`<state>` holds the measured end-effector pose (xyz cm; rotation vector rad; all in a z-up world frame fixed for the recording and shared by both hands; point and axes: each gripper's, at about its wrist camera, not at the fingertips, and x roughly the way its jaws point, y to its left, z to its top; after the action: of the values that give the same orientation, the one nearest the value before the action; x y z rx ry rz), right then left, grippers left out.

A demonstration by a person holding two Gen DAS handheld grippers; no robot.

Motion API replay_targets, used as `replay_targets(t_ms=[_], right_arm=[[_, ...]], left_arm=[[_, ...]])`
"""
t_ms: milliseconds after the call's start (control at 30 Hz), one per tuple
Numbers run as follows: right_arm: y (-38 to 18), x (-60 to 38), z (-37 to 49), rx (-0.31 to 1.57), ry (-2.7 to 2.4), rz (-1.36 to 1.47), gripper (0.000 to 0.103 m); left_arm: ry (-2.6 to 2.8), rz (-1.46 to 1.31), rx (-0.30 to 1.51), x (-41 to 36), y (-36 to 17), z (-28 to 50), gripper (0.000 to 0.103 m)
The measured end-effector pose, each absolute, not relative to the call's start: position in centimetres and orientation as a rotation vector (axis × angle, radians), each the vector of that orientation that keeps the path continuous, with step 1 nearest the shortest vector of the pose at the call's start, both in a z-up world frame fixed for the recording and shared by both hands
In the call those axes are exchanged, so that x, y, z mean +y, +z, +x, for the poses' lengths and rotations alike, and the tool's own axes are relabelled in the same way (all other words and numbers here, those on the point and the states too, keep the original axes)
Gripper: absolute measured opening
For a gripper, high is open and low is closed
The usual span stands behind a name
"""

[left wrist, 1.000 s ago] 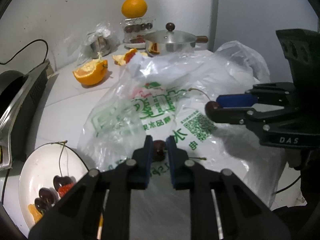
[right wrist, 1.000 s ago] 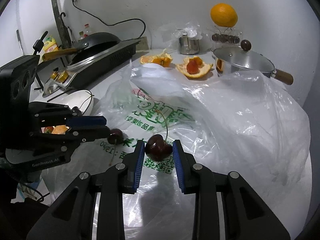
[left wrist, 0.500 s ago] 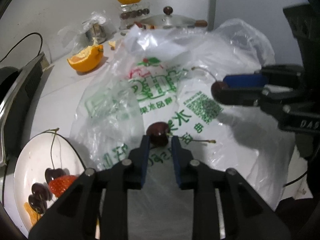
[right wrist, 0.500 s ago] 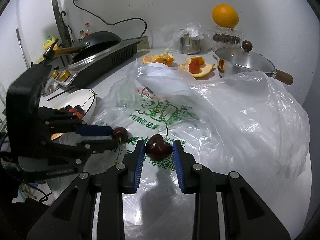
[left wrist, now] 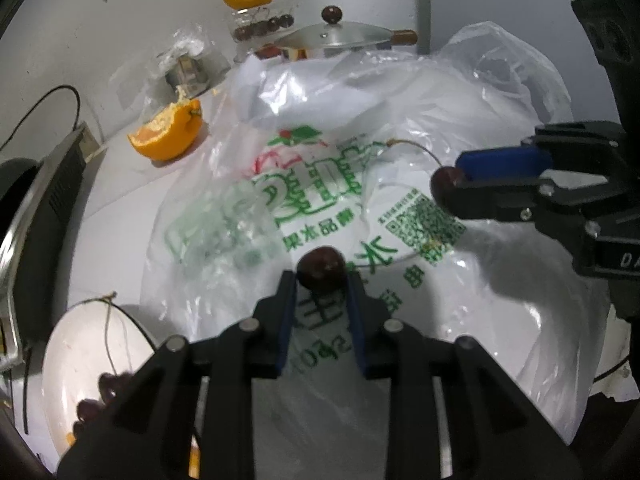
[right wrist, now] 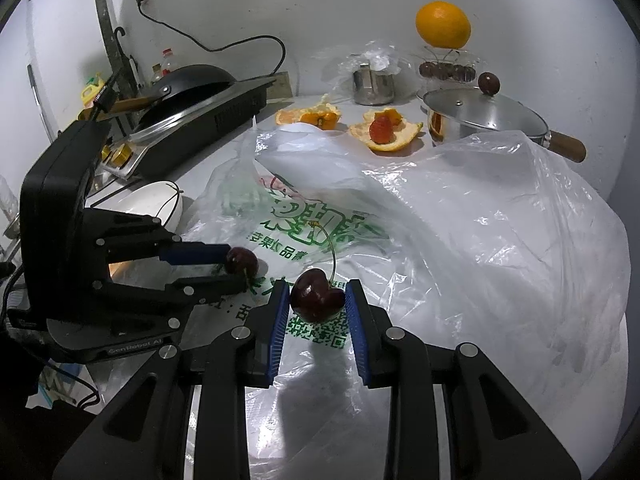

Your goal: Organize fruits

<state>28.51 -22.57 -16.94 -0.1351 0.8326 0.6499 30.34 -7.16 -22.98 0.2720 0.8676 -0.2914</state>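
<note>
White bowl [left wrist: 76, 344]: at 8 o'clock in the left wrist view; holds dark cherries [left wrist: 90, 408], long stems and something orange at its near rim.
Plastic bag [left wrist: 320, 184]: lies spread flat across the counter, green print facing up, under both grippers.
Left gripper [left wrist: 321, 280]: reaches toward 12 o'clock, low above the bag; blue pads pinched on a dark cherry [left wrist: 322, 268] at their tips. Its stem cannot be made out.
Right gripper [right wrist: 318, 294]: held level, reaching toward 12 o'clock; jaws clenched on a heart-shaped cherry [right wrist: 316, 296], whose stem [right wrist: 326, 244] curves up toward 12 o'clock.
Lidded pot [right wrist: 484, 114]: at 1 o'clock in the right wrist view, handle pointing to 4 o'clock; contents hidden.
Whole orange [right wrist: 442, 26]: on a wire stand behind the pot.
</note>
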Motion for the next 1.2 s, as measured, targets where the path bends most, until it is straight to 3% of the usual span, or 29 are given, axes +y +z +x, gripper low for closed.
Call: replay_targets(t_ms=[367,433,467,500,900,933,967,1200], right_arm=[[-17.0,-23.0,28.7,0.824,0.653,-0.104,0.031],[-17.0,-23.3,28.8,0.823,0.651,-0.099,0.031],[-17.0,-23.4,28.9,0.823,0.65,-0.096,0.031],[-17.0,-23.5,29.0,0.823,0.648,-0.093,0.031],[-17.1,-24.5,29.9,0.809,0.65,-0.065,0.031],[-17.1,-24.6,30.0,0.809,0.649,-0.062,0.031],[-17.1,-24.6,30.0,0.809,0.648,-0.06,0.031],[-17.2,-25.1,29.9,0.809,0.642,-0.051,0.031]], left_arm=[[-0.296,0.321,0.866,-8.1,-22.6,31.8,0.028],[-0.304,0.328,0.874,-8.3,-22.7,32.2,0.045],[-0.307,0.328,0.873,-8.4,-22.8,32.3,0.062],[-0.312,0.325,0.87,-8.5,-22.7,32.5,0.064],[-0.342,0.431,0.864,-9.4,-22.9,33.8,0.063],[-0.349,0.433,0.865,-9.5,-22.9,33.9,0.06],[-0.352,0.435,0.87,-9.5,-23.0,34.0,0.05],[-0.344,0.397,0.882,-9.3,-22.8,34.1,0.029]])
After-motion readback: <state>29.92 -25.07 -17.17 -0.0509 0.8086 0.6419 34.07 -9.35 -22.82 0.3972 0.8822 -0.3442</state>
